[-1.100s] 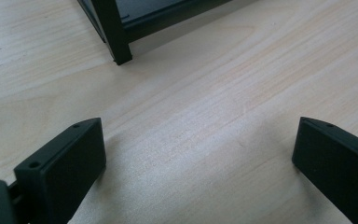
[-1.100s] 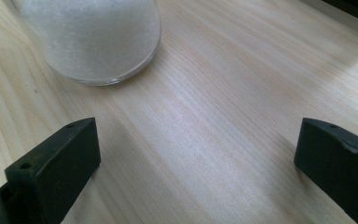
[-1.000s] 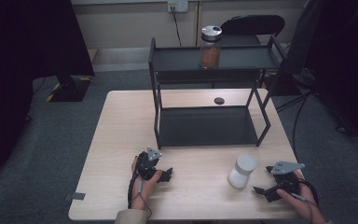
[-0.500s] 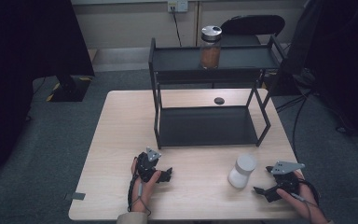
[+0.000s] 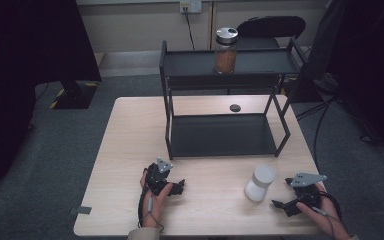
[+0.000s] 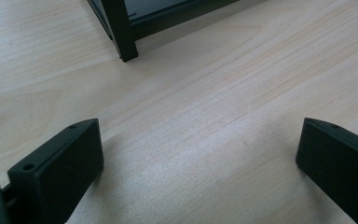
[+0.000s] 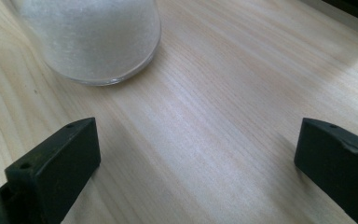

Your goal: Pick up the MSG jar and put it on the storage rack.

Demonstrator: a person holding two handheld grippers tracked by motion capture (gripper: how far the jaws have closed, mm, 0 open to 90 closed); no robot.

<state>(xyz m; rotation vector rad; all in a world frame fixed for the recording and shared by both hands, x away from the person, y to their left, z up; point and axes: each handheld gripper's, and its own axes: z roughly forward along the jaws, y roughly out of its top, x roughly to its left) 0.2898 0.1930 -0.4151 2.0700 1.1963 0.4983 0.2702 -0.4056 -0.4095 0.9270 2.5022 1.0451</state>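
The left gripper (image 5: 177, 187) rests wide open on the desk (image 5: 130, 150), well left of the white-filled jar (image 5: 259, 183). Just right of that jar, the right gripper (image 5: 279, 205) also gapes wide; it should square up, straddle the jar's body low, then close gently.

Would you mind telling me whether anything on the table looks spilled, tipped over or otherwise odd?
Nothing stands out. The white jar stands upright on the table near the right tool, with nothing spilled around it. The brown jar stands upright on the rack top.
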